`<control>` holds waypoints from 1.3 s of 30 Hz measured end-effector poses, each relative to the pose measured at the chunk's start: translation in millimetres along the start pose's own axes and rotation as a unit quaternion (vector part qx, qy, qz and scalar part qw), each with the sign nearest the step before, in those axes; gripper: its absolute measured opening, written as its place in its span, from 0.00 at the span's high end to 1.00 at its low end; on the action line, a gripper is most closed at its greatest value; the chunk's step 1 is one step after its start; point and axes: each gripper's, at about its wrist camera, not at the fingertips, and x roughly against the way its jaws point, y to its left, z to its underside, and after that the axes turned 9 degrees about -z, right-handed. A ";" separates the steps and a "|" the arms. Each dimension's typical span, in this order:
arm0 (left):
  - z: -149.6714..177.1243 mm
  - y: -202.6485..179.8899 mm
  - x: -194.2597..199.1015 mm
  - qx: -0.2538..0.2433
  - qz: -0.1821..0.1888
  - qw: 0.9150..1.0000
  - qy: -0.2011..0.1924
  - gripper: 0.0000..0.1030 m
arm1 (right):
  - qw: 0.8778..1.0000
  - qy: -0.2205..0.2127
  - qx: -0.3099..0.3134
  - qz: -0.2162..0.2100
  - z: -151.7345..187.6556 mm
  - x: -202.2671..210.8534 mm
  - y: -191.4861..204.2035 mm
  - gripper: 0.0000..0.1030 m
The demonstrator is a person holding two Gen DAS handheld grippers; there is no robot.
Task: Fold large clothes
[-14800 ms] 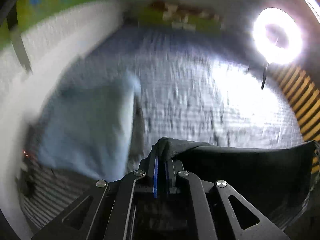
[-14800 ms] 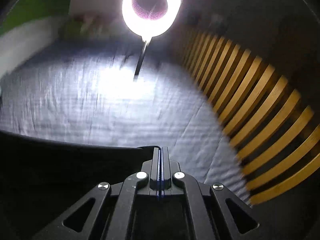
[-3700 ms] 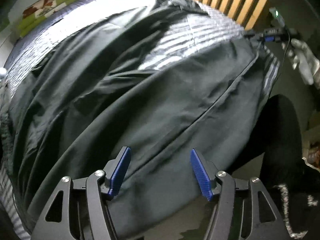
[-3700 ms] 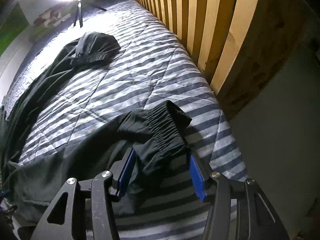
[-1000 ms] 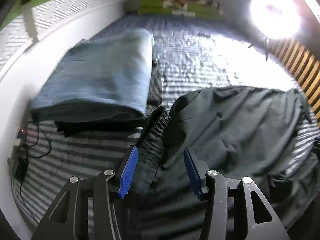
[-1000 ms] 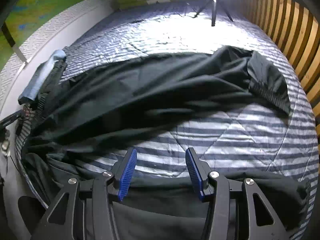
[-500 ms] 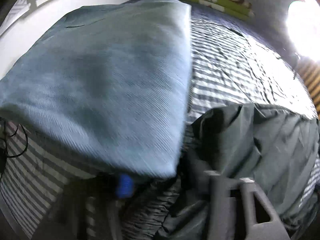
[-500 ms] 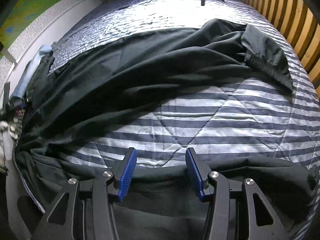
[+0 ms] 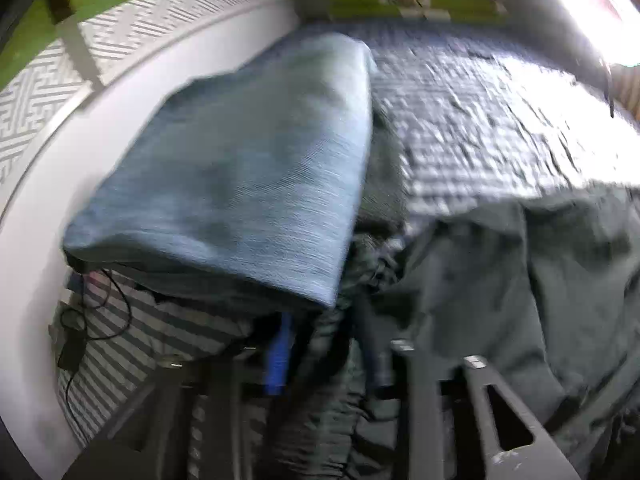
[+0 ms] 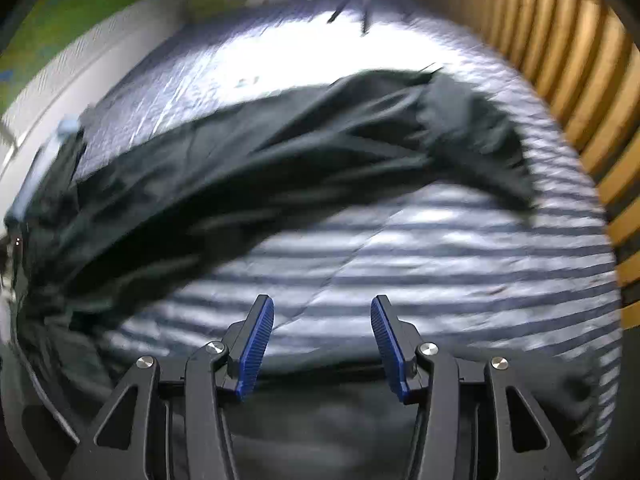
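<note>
Blue folded cloth (image 9: 240, 168) sits at the left of the striped quilt (image 10: 440, 248), atop darker folded pieces beside the white bed frame (image 9: 36, 184). Just right of it, the left gripper (image 9: 326, 352) has its jaws, which have just been opening, around the gathered waistband of the black trousers (image 10: 280, 152); blur hides whether they press it. Further right, the trousers sprawl across the quilt, and the right gripper (image 10: 322, 344) hangs partly open and empty over a nearer trouser leg.

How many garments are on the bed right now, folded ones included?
2 clearly: a folded blue garment by the left bed edge, and black trousers spread across the striped quilt. Dark fabric shows beneath the blue one, so more may be hidden.
</note>
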 end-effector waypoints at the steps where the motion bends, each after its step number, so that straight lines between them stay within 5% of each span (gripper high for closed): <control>1: 3.3 -5.3 4.0 -0.001 0.005 1.000 -0.001 0.53 | 1.000 -0.012 -0.010 0.008 -3.1 8.0 -10.0 0.55; 8: 28.3 -22.7 68.7 -0.030 0.055 0.998 -0.025 0.50 | 0.989 -0.069 -0.119 0.056 -36.8 37.5 -108.4 0.48; 13: 39.9 -68.1 142.9 -0.095 0.126 0.985 -0.066 0.50 | 0.994 -0.062 -0.080 0.041 -66.2 2.0 -112.7 0.48; 16: 41.6 -125.2 179.9 -0.150 0.196 0.966 -0.074 0.50 | 0.997 -0.035 -0.026 0.060 -80.9 -30.4 -95.8 0.47; 20: 45.1 -223.5 214.7 -0.243 0.272 0.928 -0.078 0.50 | 0.990 -0.019 0.055 0.131 -95.6 -64.1 -79.1 0.38; 24: 60.2 -308.4 215.8 -0.327 0.292 0.895 -0.081 0.50 | 0.988 -0.007 0.066 0.138 -108.6 -81.5 -90.6 0.37; 27: 69.2 -349.4 197.0 -0.372 0.285 0.880 -0.074 0.50 | 0.992 -0.004 0.053 0.113 -115.8 -79.8 -104.4 0.39; 28: 72.6 -360.4 190.7 -0.385 0.266 0.880 -0.083 0.50 | 0.994 -0.004 0.045 0.104 -117.2 -77.9 -108.4 0.43; 29: 72.9 -370.2 182.7 -0.391 0.249 0.882 -0.083 0.51 | 0.995 -0.002 0.038 0.095 -118.4 -75.7 -110.3 0.57; 30: 71.5 -372.5 177.7 -0.390 0.248 0.884 -0.076 0.69 | 0.996 0.002 0.025 0.080 -120.1 -70.9 -116.5 0.68; 31: 69.1 -375.0 170.3 -0.388 0.241 0.887 -0.067 1.00 | 0.998 0.002 0.015 0.067 -121.3 -65.4 -120.3 0.72; 33: 65.2 -368.3 162.5 -0.376 0.242 0.893 -0.058 1.00 | 0.999 -0.011 -0.013 0.039 -123.7 -46.4 -130.2 0.79; 37: 66.0 -340.4 182.3 -0.370 0.290 0.879 -0.076 1.00 | 0.998 -0.046 -0.049 0.019 -131.3 -1.1 -147.8 0.81; 39: 69.0 -326.9 197.6 -0.369 0.316 0.871 -0.078 1.00 | 0.994 -0.071 -0.057 0.059 -138.5 24.5 -154.2 0.81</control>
